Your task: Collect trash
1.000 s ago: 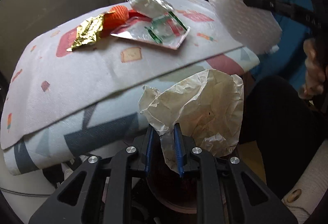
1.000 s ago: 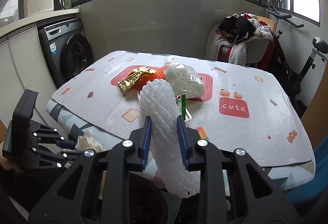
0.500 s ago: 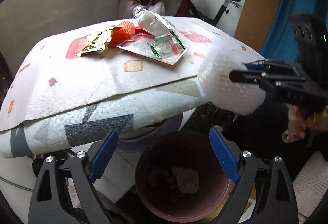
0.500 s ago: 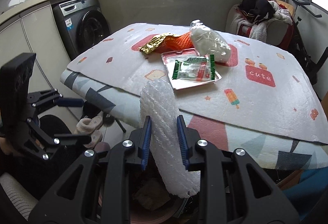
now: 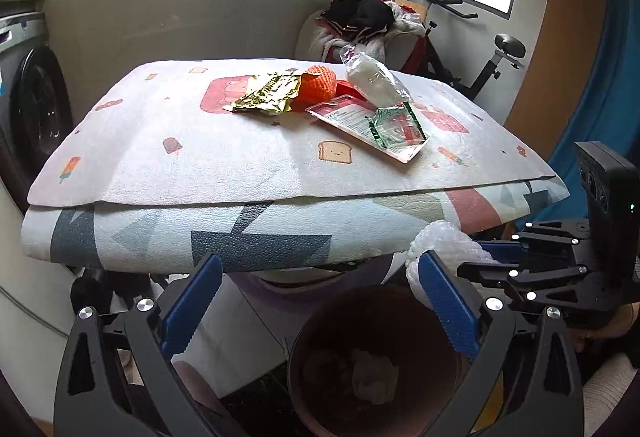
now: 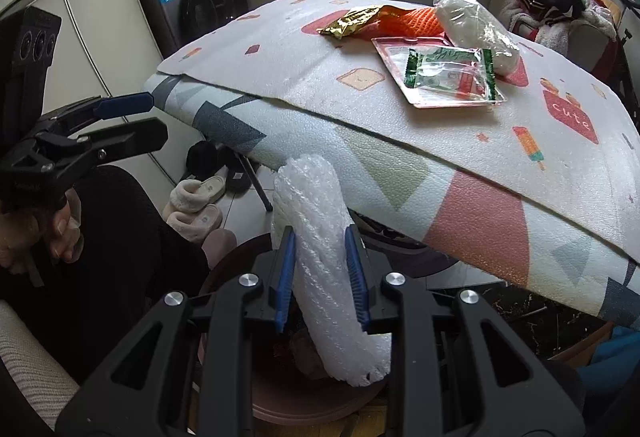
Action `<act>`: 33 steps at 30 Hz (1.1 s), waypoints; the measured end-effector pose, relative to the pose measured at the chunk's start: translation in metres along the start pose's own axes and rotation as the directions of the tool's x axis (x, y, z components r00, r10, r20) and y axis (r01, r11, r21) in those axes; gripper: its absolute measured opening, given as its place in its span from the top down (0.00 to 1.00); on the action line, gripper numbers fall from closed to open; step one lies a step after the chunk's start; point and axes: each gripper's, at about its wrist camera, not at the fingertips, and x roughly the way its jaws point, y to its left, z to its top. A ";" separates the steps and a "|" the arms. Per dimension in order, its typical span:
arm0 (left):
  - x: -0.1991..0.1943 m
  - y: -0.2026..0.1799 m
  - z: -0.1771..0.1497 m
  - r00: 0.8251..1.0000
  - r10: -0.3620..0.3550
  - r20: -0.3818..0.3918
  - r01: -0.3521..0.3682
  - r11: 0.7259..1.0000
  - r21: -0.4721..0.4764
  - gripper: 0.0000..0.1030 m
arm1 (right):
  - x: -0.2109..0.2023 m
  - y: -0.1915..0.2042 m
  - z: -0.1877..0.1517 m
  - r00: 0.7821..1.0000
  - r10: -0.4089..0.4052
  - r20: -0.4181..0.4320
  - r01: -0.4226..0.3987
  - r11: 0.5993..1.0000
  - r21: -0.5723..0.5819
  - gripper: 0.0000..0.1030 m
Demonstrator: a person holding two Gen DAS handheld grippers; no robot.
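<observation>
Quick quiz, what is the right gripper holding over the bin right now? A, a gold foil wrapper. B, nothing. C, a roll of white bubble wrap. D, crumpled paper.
C: the right gripper has its pads pressed on the roll of white bubble wrap, above the bin.

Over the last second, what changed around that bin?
The left claw let go of the crumpled paper, now in the bin; its jaws are opening, empty. The right claw brought the bubble wrap down over the bin, still clamped. Table litter stayed put.
</observation>
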 end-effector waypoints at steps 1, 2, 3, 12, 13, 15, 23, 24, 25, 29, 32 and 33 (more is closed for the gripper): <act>0.000 0.000 0.000 1.000 -0.002 -0.001 0.002 1.000 0.000 0.07 | 0.002 0.001 0.000 1.000 0.000 -0.007 0.000 1.000 -0.004 0.72; 0.001 0.000 -0.001 1.000 -0.005 -0.002 0.005 1.000 0.002 0.07 | 0.003 0.002 0.000 1.000 0.001 -0.013 -0.001 1.000 -0.006 0.72; 0.001 -0.001 -0.001 1.000 -0.005 -0.004 0.005 1.000 0.004 0.07 | 0.005 0.002 0.000 1.000 0.001 -0.018 -0.001 1.000 -0.007 0.71; 0.006 0.003 -0.003 1.000 -0.003 -0.023 0.002 1.000 -0.016 0.07 | 0.011 0.000 0.000 0.999 -0.018 -0.043 0.018 1.000 0.000 0.66; 0.006 0.003 -0.003 1.000 -0.001 -0.025 0.001 1.000 -0.018 0.07 | 0.012 0.000 0.000 0.999 -0.026 -0.046 0.026 1.000 -0.001 0.64; 0.007 0.004 -0.003 1.000 0.001 -0.029 -0.002 1.000 -0.020 0.07 | 0.013 0.000 0.000 0.998 -0.049 -0.049 0.049 0.999 -0.001 0.38; 0.010 0.002 -0.003 0.999 0.009 -0.040 -0.010 1.000 -0.011 0.07 | 0.014 -0.007 0.001 0.997 -0.066 -0.048 0.068 0.997 0.024 0.06; 0.010 0.002 -0.003 0.999 0.010 -0.042 -0.011 1.000 -0.010 0.07 | 0.014 -0.007 0.001 0.997 -0.065 -0.047 0.067 0.997 0.029 0.06; 0.010 0.002 -0.003 0.999 0.011 -0.043 -0.011 1.000 -0.011 0.07 | 0.013 -0.008 0.002 0.997 -0.061 -0.043 0.063 0.997 0.034 0.06; 0.012 0.005 -0.003 0.999 0.019 -0.050 -0.021 0.999 -0.025 0.06 | 0.010 -0.012 0.002 0.998 -0.055 -0.030 0.056 0.997 0.053 0.06; 0.012 0.008 -0.003 0.998 0.023 -0.051 -0.025 0.999 -0.039 0.06 | 0.009 -0.014 0.002 0.998 -0.053 -0.023 0.055 0.996 0.065 0.06; 0.012 0.008 -0.003 0.998 0.023 -0.050 -0.026 0.999 -0.043 0.06 | 0.009 -0.014 0.002 0.998 -0.053 -0.019 0.054 0.996 0.069 0.06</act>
